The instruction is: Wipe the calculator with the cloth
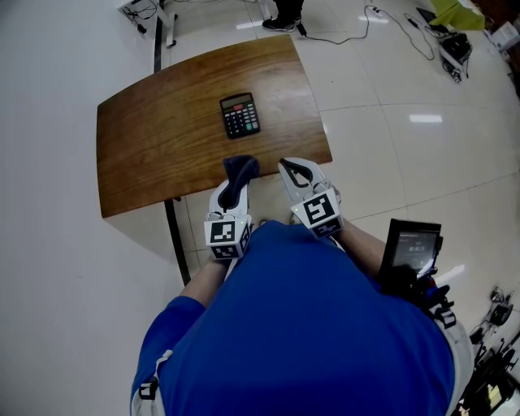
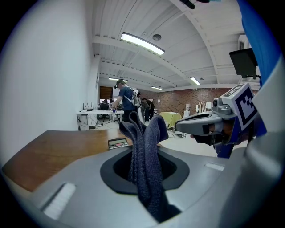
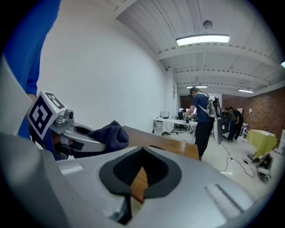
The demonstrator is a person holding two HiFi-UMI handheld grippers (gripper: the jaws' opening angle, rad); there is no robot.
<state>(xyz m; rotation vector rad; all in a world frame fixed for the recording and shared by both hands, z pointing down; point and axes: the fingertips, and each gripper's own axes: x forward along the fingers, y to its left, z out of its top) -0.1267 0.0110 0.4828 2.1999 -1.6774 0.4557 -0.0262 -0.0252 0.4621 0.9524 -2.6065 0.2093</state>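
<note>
A black calculator (image 1: 240, 114) lies flat on the wooden table (image 1: 146, 146), towards its far side; the left gripper view shows the calculator (image 2: 118, 142) beyond the jaws. My left gripper (image 1: 236, 180) hovers at the table's near edge, shut on a dark blue cloth (image 1: 240, 168) that sticks up out of the jaws (image 2: 147, 147). Just to its right, my right gripper (image 1: 296, 174) is shut with nothing in it, over the table's near right corner. In the right gripper view, the wood shows through the thin slit between its pads (image 3: 153, 171), and the cloth (image 3: 109, 136) is at left.
The table stands on a white tiled floor (image 1: 406, 146) with cables (image 1: 390, 24) at the far right. A dark screen device (image 1: 413, 249) hangs at the person's right side. Several people (image 3: 202, 120) stand at desks in the background.
</note>
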